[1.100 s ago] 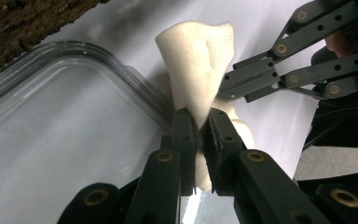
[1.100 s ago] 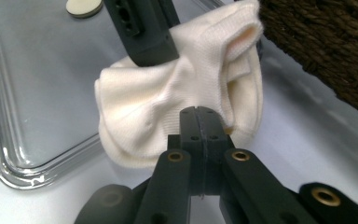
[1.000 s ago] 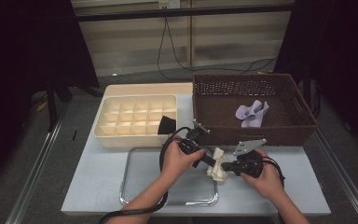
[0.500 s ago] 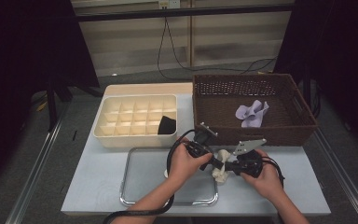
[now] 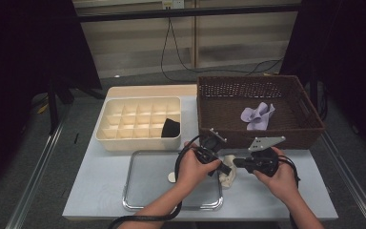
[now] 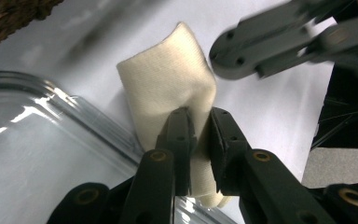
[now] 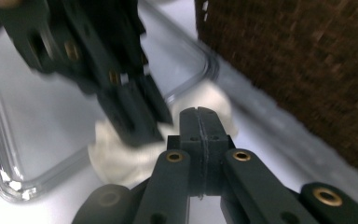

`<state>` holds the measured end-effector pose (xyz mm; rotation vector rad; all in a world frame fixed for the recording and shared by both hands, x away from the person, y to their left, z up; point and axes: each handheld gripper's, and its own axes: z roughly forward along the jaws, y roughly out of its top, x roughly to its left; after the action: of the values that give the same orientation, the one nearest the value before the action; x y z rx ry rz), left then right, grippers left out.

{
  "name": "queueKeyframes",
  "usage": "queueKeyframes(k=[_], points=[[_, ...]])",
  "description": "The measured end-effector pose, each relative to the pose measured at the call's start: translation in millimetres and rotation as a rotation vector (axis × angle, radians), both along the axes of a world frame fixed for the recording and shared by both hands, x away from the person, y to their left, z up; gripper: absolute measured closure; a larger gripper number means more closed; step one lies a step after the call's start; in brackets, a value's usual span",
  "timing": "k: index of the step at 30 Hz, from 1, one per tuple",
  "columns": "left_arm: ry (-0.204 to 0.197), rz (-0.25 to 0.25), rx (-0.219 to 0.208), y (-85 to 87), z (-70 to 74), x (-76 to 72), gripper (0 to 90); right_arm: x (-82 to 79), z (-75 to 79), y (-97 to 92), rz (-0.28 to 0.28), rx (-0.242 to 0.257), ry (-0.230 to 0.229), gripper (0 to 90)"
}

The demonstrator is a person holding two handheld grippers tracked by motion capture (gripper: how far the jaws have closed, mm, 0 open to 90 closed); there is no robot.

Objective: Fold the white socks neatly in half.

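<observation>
The cream sock (image 6: 168,88) lies on the table just beside the right edge of the metal tray (image 5: 147,191). Its long axis points away from the left gripper (image 6: 199,121), whose narrow jaws pinch its near fold. The right gripper (image 7: 199,122), jaws pressed together and empty, waits just beside the sock.

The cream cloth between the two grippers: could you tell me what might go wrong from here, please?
1. The left gripper pinches only a thin fold of the cream cloth, so it may slip free when lifted.
2. The right gripper has its jaws pressed together beside the cloth with nothing visibly between them, so it may add no support.
3. The cloth lies across the rim of the metal tray and could drag on it.
</observation>
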<state>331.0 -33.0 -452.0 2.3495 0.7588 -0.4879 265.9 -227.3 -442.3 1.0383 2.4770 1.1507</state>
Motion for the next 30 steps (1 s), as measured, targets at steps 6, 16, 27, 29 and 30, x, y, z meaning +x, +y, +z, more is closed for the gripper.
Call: queueKeyframes(k=[6,16,27,29,30], points=[[-0.021,-0.005,-0.001,-2.4,0.1,-2.5,78.0,3.3,-0.5,7.6,-0.006,0.006,-0.017,88.4],[0.004,0.008,-0.039,10.7,4.4,1.0,59.9,6.3,-14.0,7.2,0.002,0.002,0.020,90.0],[0.023,0.061,-0.046,24.5,-1.4,8.9,53.3,5.2,-14.5,7.4,0.004,0.003,0.018,90.0],[0.021,0.055,-0.040,19.7,-5.5,6.8,51.0,4.9,-14.8,7.5,0.004,0.003,0.019,90.0],[0.026,0.046,-0.043,18.0,-7.1,6.2,50.7,4.8,-15.0,7.4,0.004,0.003,0.021,90.0]])
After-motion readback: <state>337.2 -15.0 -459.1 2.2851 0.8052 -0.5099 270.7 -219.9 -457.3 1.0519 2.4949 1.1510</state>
